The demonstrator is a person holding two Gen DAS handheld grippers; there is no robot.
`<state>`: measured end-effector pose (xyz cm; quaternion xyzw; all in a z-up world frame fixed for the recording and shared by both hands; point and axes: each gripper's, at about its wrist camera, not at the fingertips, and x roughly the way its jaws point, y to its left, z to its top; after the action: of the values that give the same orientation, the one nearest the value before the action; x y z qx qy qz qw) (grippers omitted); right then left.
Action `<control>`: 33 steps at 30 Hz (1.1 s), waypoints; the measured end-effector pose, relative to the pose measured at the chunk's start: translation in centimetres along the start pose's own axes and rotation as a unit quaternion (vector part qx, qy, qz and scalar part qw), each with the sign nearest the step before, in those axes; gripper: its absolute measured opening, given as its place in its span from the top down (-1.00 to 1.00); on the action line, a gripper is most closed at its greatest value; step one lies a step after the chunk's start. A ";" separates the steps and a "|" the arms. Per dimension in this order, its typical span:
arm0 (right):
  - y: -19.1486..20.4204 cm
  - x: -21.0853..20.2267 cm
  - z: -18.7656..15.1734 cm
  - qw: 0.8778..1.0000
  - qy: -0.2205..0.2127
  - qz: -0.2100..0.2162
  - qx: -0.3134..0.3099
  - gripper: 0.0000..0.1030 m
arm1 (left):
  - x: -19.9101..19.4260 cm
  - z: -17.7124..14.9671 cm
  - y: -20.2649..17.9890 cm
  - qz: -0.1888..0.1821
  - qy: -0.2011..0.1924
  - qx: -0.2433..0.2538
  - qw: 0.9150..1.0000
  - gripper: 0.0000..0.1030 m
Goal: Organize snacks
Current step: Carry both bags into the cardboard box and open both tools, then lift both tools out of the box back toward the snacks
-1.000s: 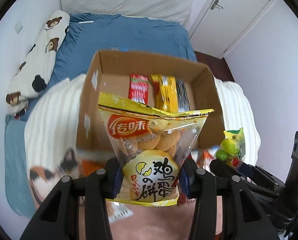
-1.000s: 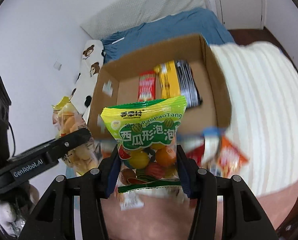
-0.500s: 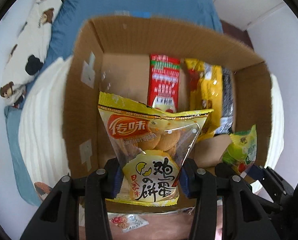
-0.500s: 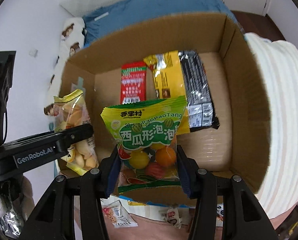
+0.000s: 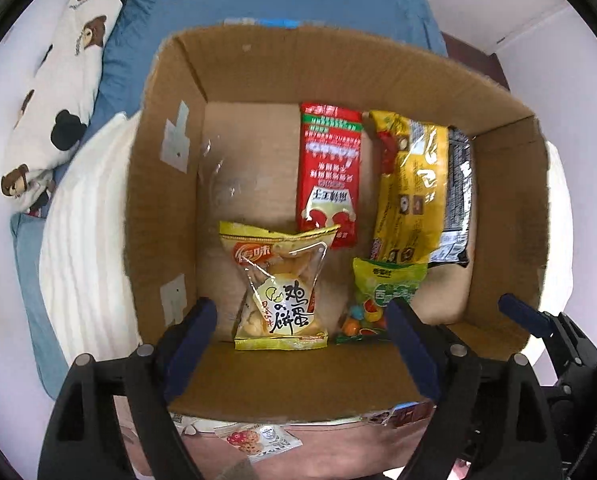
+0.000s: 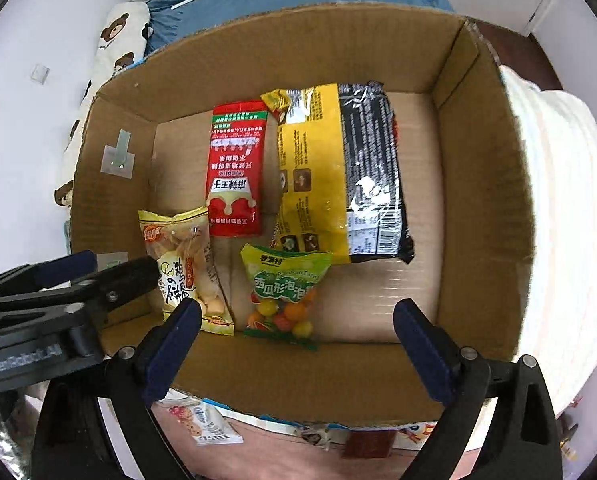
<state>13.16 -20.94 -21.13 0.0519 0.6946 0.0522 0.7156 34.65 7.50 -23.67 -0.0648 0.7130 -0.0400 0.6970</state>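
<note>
Snack bags: cookie bag [image 5: 280,292], candy bag [image 6: 286,284] lying in box [image 5: 298,384]; both grippers' fingers [image 5: 190,340] spread wide, holding nothing.

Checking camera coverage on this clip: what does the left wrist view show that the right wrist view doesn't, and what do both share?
Only the left wrist view: the left tool head-on, open, above the yellow biscuit bag, and a white door corner top right.

Only the right wrist view: the right tool head-on, open, above the green candy bag, and a wall switch plate.

Both: the cardboard box, the red packet, the yellow packet, the black packet, and the bear-print pillow.
</note>
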 end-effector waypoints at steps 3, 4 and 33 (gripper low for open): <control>0.0 -1.6 -0.3 1.000 -0.019 -0.007 -0.006 -0.93 | -1.9 -0.5 -0.5 -0.001 -0.033 0.008 0.999 -0.68; 0.1 -2.2 -0.5 0.999 -0.029 -0.012 -0.008 -0.94 | -2.8 -0.8 -0.7 0.003 -0.052 0.015 0.999 -0.68; -0.5 -11.8 -18.9 0.979 -0.205 0.002 -0.004 -0.94 | -10.5 -19.5 -0.1 0.032 -0.232 -0.031 0.972 -0.72</control>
<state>-6.07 -23.09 -10.09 0.0596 0.5329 0.0444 0.8429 15.38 8.29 -12.78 -0.0713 0.5345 0.0210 0.8419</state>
